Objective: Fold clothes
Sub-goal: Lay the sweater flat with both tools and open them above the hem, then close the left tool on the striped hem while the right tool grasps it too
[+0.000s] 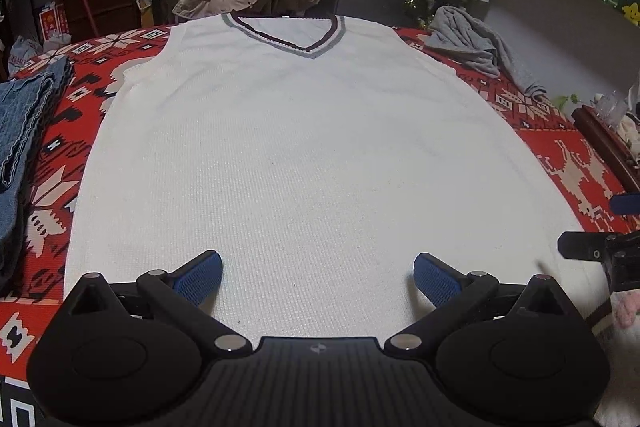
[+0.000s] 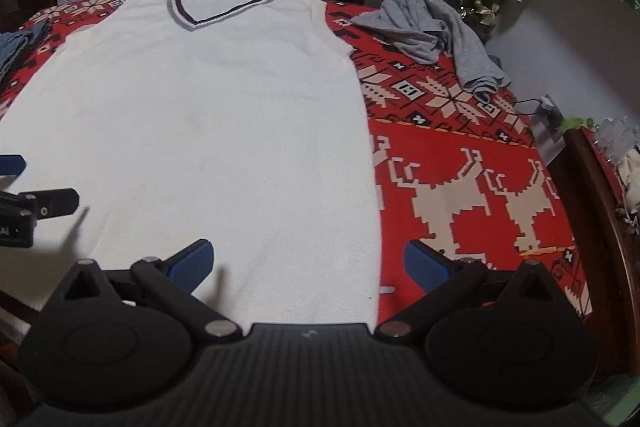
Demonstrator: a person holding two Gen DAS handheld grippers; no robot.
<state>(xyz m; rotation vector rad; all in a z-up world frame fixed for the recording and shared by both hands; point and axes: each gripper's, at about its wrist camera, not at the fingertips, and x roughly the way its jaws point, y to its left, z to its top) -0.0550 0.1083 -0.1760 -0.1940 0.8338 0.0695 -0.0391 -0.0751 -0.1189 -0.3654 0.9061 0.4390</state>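
The light falls from overhead and is strongest on the white vest (image 1: 288,155), which nearly washes out, its knit texture fading toward the collar. The back of the room sits dim and murky. Soft short shadows trail from the gripper fingertips (image 2: 192,267) onto the cloth. Straight edges bow hard near the borders, corners go black, and the far clutter looks soft and grainy.

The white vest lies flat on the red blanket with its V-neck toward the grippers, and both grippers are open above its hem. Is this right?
Not quite: the white vest has its V-neck away from the grippers, at the far end, as the left wrist view shows. The rest holds.
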